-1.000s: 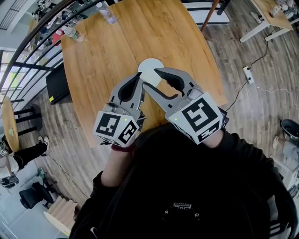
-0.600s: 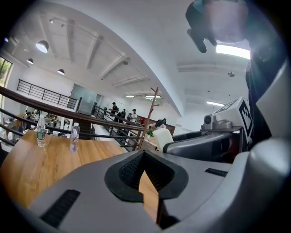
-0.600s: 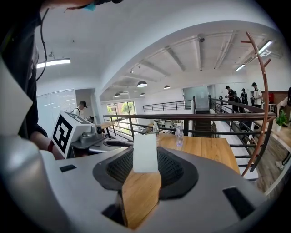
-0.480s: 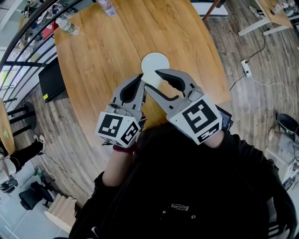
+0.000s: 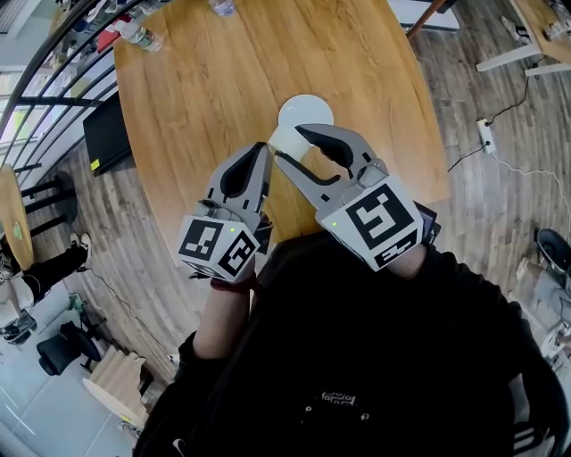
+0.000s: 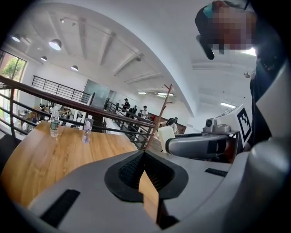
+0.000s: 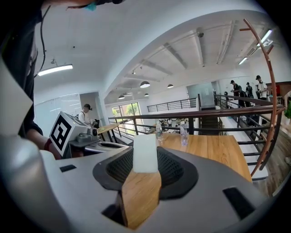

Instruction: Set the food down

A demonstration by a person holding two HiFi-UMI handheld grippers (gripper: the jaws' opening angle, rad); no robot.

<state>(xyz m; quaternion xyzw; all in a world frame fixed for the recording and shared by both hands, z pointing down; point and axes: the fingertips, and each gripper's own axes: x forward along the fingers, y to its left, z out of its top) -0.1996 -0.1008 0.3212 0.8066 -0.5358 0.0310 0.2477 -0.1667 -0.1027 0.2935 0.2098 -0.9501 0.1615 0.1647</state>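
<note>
A round white plate lies on the wooden table and looks bare; I see no food in any view. My right gripper hovers over the plate's near edge with its jaws apart. Through their gap the right gripper view shows the white plate and table wood, and nothing is held. My left gripper is close on its left, above the table. Its fingertips meet, and only a thin wedge of wood shows behind them in the left gripper view, where the left gripper holds nothing.
Two water bottles stand at the table's far edge by a dark railing. A black flat object lies on the floor to the left. A power strip with cable is on the floor to the right.
The head camera has shifted a little, so the table and plate sit slightly differently in view. Both grippers stay side by side with their jaws unchanged.
</note>
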